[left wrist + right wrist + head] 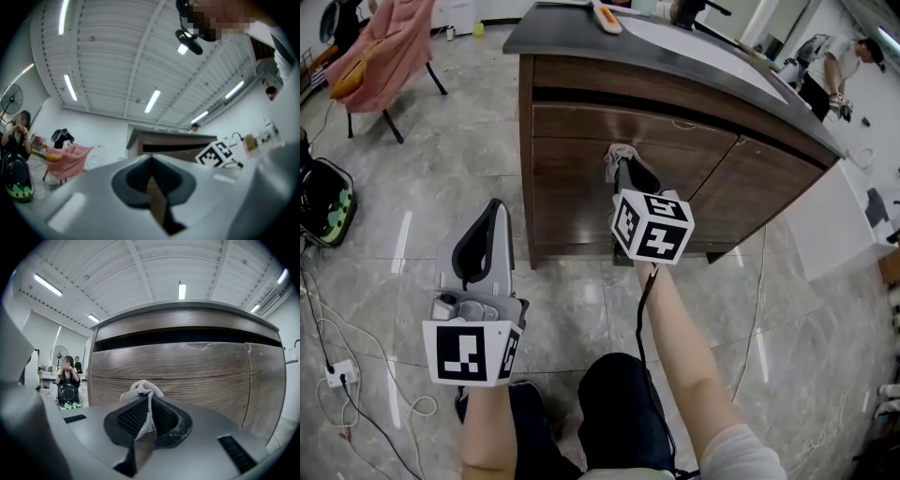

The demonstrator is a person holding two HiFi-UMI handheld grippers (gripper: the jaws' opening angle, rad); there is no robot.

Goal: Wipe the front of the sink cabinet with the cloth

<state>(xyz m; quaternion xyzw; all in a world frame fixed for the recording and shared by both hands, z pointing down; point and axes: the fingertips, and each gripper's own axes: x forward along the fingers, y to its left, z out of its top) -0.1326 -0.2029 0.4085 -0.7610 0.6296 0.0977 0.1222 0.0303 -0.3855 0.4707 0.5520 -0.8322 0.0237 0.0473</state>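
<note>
Seemingly early: right gripper (150, 405), clenched on the cloth (142, 389), sits at the upper-left front of the sink cabinet (197, 373); left gripper (151, 161) closed, empty; most wiping likely remains

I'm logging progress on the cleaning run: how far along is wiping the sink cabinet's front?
Done: the cloth is pinched in the shut right claw. In hand: it is held up at the cabinet front, though contact is unclear. Left: the wiping itself, since no wiped patch shows on it. The left claw is shut and empty, held back.
</note>
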